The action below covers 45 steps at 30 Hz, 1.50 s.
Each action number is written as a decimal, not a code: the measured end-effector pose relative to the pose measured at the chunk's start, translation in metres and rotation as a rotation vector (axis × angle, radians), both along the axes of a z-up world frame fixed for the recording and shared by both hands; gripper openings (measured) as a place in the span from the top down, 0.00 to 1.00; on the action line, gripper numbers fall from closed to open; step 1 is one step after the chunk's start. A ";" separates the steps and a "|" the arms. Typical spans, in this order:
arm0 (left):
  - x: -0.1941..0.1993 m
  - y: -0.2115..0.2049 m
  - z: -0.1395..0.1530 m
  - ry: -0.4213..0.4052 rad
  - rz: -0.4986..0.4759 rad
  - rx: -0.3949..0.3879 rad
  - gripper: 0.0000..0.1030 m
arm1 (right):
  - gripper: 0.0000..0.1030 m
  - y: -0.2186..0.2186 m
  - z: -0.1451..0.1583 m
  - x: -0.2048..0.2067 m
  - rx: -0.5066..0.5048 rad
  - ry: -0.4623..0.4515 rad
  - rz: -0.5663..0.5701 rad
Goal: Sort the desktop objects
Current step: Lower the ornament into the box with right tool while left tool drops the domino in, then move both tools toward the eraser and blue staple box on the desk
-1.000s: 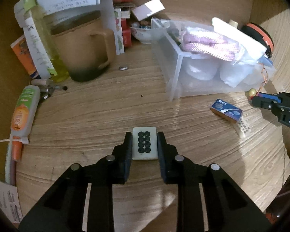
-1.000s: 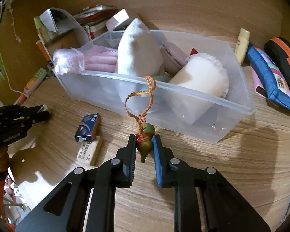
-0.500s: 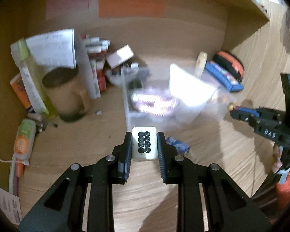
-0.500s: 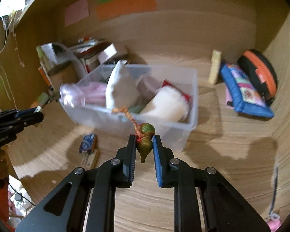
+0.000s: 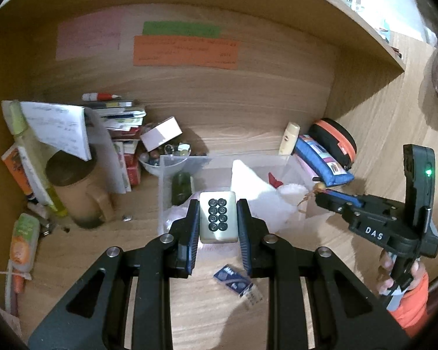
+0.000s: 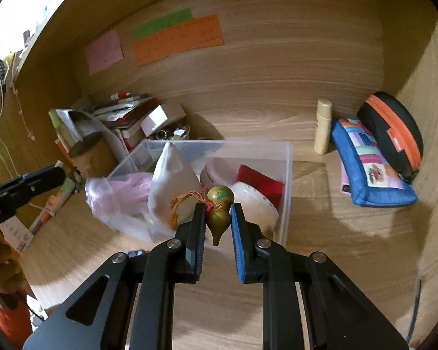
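My left gripper (image 5: pixel 218 218) is shut on a cream mahjong tile (image 5: pixel 218 216) with black circles, held high above the desk over the near edge of the clear plastic bin (image 5: pixel 163 186). My right gripper (image 6: pixel 218 221) is shut on a small green-gold gourd charm (image 6: pixel 219 214) with an orange cord, held above the bin's near wall (image 6: pixel 287 192). The right gripper also shows in the left wrist view (image 5: pixel 324 197), at the bin's right side. The bin holds white bags, a pink bag and a red item.
A small blue box (image 5: pixel 233 281) and an eraser lie on the desk in front of the bin. A brown mug (image 5: pixel 78 195), papers and books stand at back left. A blue pouch (image 6: pixel 368 163), black-orange case (image 6: pixel 394 128) and cream tube (image 6: pixel 322 128) sit at back right.
Both grippers have risen well above the desk and now hover by the bin, each still holding its object. The view has pulled back to show the wall notes.
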State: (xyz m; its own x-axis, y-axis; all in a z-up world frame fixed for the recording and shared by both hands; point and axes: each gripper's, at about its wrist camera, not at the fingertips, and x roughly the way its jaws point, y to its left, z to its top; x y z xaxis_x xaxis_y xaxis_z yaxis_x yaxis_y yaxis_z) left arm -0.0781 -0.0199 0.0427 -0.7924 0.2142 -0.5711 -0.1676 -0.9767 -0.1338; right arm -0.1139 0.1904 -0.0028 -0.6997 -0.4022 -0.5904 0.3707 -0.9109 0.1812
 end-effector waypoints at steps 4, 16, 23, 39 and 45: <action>-0.021 0.006 -0.006 -0.026 -0.008 -0.008 0.76 | 0.85 -0.009 -0.006 -0.011 0.000 -0.016 0.023; -0.074 0.008 -0.042 -0.168 0.010 -0.014 0.76 | 0.85 -0.017 -0.021 -0.029 0.012 -0.043 0.030; -0.067 0.012 -0.037 -0.174 0.012 -0.020 0.72 | 0.79 -0.017 -0.019 -0.027 0.010 -0.049 0.030; -0.012 0.004 -0.015 -0.090 0.047 -0.037 0.46 | 0.55 -0.019 -0.006 0.017 0.039 -0.024 0.028; 0.009 -0.007 -0.022 -0.109 0.054 -0.033 0.41 | 0.52 -0.031 -0.009 0.035 0.052 -0.027 0.066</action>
